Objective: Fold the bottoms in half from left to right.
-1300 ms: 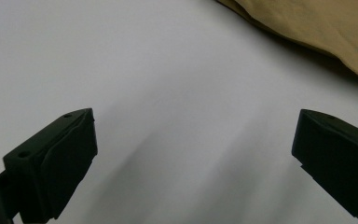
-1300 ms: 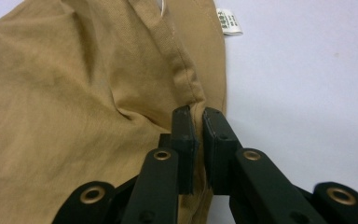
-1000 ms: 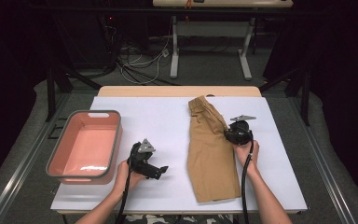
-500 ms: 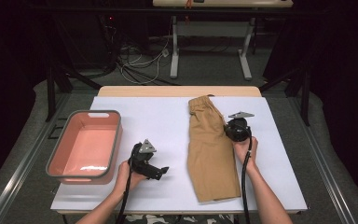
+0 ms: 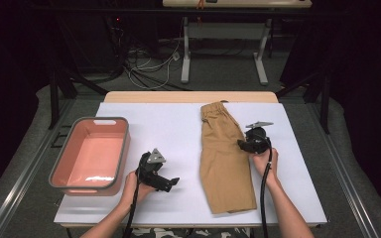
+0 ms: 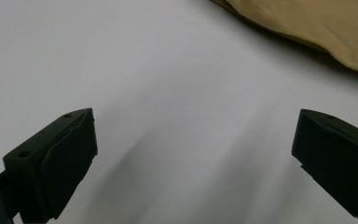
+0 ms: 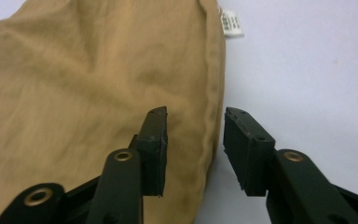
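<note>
Straddling shorts [image 7: 93,84] edge, right gripper [image 7: 193,140] jaws just opening, parted, gripping nothing | left gripper [image 6: 193,154] jaws spread wide over white table cover [image 6: 168,93]

Tan shorts [image 5: 225,158], pink grey-rimmed bin [image 5: 90,154], white table cover [image 5: 173,129].

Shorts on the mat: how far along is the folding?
Done: the tan shorts already lie folded lengthwise in one narrow strip on the white mat. In hand: the right claw has just been opening, its jaws straddling the shorts' right edge with a gap to the cloth; the left claw waits wide open over bare mat. Left: likely another fold, then perhaps into the pink bin.
</note>
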Demonstrator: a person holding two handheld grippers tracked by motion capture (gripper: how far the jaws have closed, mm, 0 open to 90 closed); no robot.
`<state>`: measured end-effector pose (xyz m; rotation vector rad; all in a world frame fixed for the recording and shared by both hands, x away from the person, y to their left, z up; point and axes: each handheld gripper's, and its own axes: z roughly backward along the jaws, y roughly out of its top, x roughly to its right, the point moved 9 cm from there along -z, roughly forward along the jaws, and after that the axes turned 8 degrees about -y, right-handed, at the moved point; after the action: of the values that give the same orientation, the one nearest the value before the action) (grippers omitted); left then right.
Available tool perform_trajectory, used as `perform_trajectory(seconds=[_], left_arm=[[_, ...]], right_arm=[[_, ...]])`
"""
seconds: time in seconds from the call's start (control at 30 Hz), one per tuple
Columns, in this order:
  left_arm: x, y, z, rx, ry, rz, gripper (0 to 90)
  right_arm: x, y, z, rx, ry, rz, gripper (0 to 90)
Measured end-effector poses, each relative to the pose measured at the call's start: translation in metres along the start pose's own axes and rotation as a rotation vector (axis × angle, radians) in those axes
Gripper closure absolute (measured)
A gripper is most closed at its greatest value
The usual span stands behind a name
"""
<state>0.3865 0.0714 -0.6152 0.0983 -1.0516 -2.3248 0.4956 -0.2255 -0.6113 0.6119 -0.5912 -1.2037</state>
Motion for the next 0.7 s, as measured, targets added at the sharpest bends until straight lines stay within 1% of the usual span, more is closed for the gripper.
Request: perform_trajectory(seconds=[0.07, 0.13, 0.17, 0.2, 0.3, 0.33, 0.37, 0.43, 0.5, 0.53, 0.57, 0.63, 0.67, 0.7], left_arm=[[0.0, 0.0, 0.0, -0.001, -0.002, 0.0, 0.0], [0.0, 0.0, -0.001, -0.007, 0.0, -0.004, 0.0], [0.001, 0.0, -0.001, -0.006, -0.004, 0.004, 0.0], [0.001, 0.0, -0.001, -0.007, -0.004, 0.001, 0.0], [0.003, 0.0, -0.001, -0.004, -0.005, -0.003, 0.0], [0.003, 0.001, -0.001, 0.002, -0.005, -0.007, 0.0], [0.003, 0.0, 0.0, -0.002, -0.001, -0.008, 0.0], [0.004, 0.0, -0.001, -0.004, -0.005, -0.009, 0.0], [0.005, 0.001, -0.002, -0.006, -0.006, -0.013, 0.0], [0.007, 0.001, -0.003, 0.0, -0.012, 0.001, 0.1], [0.006, 0.001, -0.004, -0.008, -0.01, -0.013, 0.1], [0.008, 0.001, -0.005, -0.012, -0.017, -0.004, 0.1], [0.007, 0.001, -0.004, -0.015, -0.012, -0.017, 0.0], [0.008, 0.001, -0.004, -0.011, -0.011, -0.017, 0.1]], right_arm=[[-0.001, -0.006, 0.004, -0.013, 0.02, -0.004, 57.6], [-0.004, -0.013, 0.009, -0.034, 0.04, 0.005, 57.8], [-0.005, -0.016, 0.011, -0.036, 0.047, 0.007, 59.1], [-0.006, -0.018, 0.015, -0.039, 0.049, 0.015, 59.6], [-0.012, -0.025, 0.021, -0.073, 0.06, 0.026, 60.0], [-0.013, -0.027, 0.023, -0.079, 0.054, 0.039, 60.9], [-0.015, -0.031, 0.024, -0.085, 0.055, 0.047, 61.6], [-0.017, -0.035, 0.029, -0.087, 0.058, 0.041, 62.6], [-0.019, -0.041, 0.035, -0.089, 0.061, 0.057, 64.0], [-0.021, -0.043, 0.039, -0.091, 0.071, 0.054, 65.2], [-0.023, -0.046, 0.043, -0.092, 0.084, 0.056, 66.9], [-0.027, -0.052, 0.049, -0.096, 0.103, 0.063, 71.1], [-0.028, -0.054, 0.052, -0.097, 0.103, 0.067, 73.4], [-0.03, -0.057, 0.054, -0.094, 0.108, 0.074, 75.4]])
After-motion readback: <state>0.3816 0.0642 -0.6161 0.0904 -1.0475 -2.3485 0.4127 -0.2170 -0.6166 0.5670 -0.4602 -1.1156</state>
